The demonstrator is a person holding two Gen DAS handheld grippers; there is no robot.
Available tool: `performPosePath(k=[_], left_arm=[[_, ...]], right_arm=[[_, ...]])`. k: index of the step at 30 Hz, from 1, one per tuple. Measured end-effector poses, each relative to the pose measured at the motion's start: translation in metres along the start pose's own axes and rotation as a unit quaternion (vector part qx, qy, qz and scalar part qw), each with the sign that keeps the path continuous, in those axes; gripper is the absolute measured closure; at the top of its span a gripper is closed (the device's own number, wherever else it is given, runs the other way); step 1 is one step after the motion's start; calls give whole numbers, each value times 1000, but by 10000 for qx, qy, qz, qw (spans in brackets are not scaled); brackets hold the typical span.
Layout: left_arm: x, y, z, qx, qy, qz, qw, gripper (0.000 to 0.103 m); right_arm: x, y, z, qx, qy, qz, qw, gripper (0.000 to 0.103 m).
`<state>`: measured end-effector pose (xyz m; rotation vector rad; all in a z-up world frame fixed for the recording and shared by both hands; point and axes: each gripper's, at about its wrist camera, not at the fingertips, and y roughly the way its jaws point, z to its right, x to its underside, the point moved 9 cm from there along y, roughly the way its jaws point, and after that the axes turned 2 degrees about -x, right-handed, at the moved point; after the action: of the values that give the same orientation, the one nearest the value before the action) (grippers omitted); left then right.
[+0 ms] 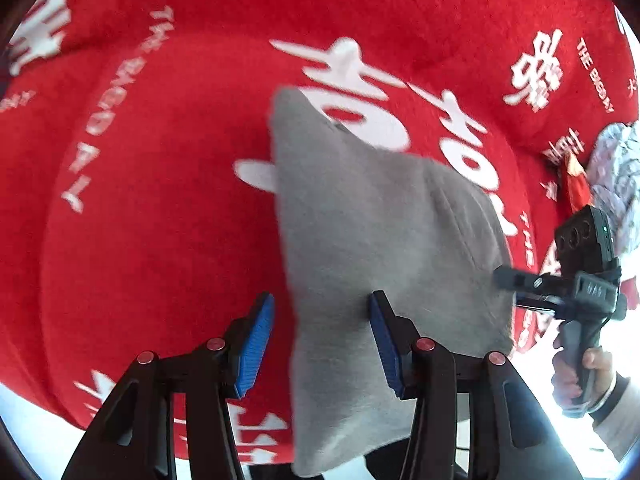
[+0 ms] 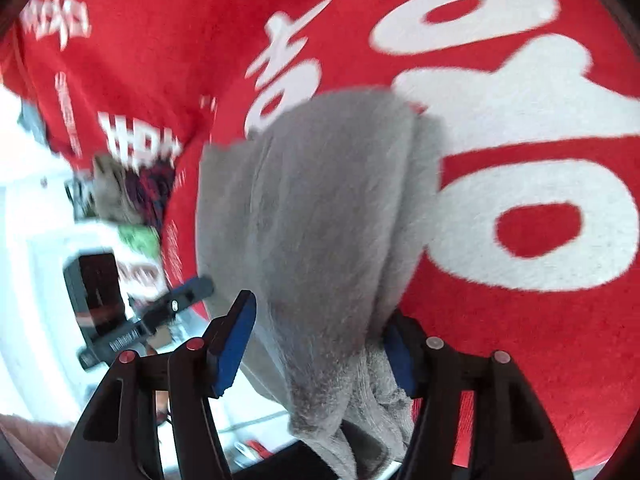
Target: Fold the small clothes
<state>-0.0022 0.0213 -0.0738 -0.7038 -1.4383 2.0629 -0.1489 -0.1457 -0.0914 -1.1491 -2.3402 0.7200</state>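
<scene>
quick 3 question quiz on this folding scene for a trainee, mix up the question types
1. True or false: the gray garment lies on a blue blanket.
2. What sits between the fingers of the left gripper? A) the gray garment B) nothing C) a striped sock
3. What colour are the pads on the right gripper?

Key:
1. False. It lies on a red blanket with white lettering.
2. A
3. Blue
</scene>
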Motion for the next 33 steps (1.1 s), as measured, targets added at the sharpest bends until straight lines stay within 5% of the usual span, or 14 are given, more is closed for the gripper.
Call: performPosePath(k=[4,5,6,9,12,14,19,23,33], left_arm=[[-17,-8,-22,-442,-204,316,9983,53],[-20,-7,-24,-424,-266,313,9983,53],[-21,-4,-25,-446,-271,301,9982,53],[-25,11,-21,-957,142,322,9948,53],[-25,29,-25,-1375,425,376,9889,53],[-30,34,-29,-1521,441,446,9864,51],[-34,28,-46,-2027,498,290,9775,48],[-21,12,-53,-1569,212,156,9873,48],[26,-10,-10,-1055,354,-27,9938,48]], right_arm=[[-10,-5,27,-663,879,437,9930,39],[-12,-6,30,-660,984,524,9916,61],[-13,-7,27,-490,874,557,9934,73],[-11,-10,-15,163,-304,636,9974,73],[-14,-13,-22,1017,-1080,658,9867,74],[-22,-5,-3,1617,-1111,523,9792,74],[-33,-12,12,1932,-796,582,9762,68],[-21,-37,13,2054,-715,623,9741,62],[73,-26,-9,1092,-341,130,9934,52]])
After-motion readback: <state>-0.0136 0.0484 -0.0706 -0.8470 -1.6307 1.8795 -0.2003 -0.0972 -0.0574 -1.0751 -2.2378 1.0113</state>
